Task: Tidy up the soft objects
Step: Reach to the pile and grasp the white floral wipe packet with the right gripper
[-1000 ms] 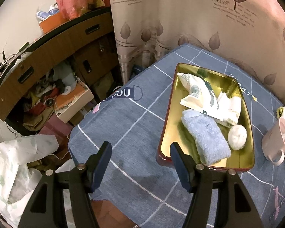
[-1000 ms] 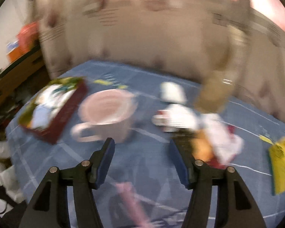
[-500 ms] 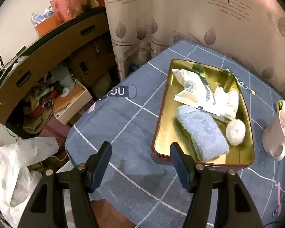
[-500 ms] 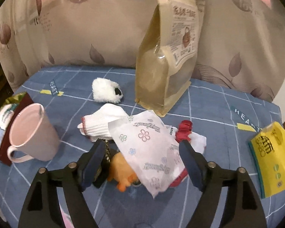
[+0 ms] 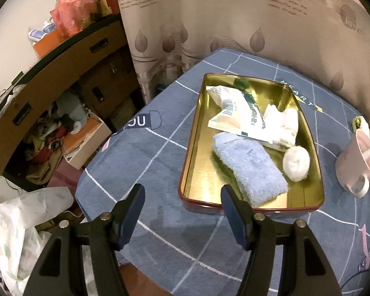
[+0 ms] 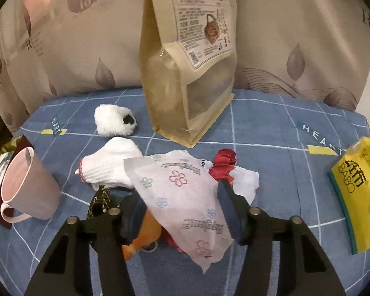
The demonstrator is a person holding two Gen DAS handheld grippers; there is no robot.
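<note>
The tray [image 5: 192,162] is already holding a sock [image 5: 249,170], packets and a ball. The right gripper [image 6: 180,204] is closing its jaws around the tissue pack [image 6: 182,197] on the table; the left gripper [image 5: 182,197] is hanging wide open, empty. Glove [image 6: 106,165], plush [image 6: 114,120] are waiting.

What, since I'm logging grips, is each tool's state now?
Left tool: open, holding nothing.
Right tool: jaws just closing, pads pressing the white flower-printed plastic packet between them.

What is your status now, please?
Left gripper open, empty, near tray. Right gripper just closing on tissue pack. Orange toy lies under pack.
</note>
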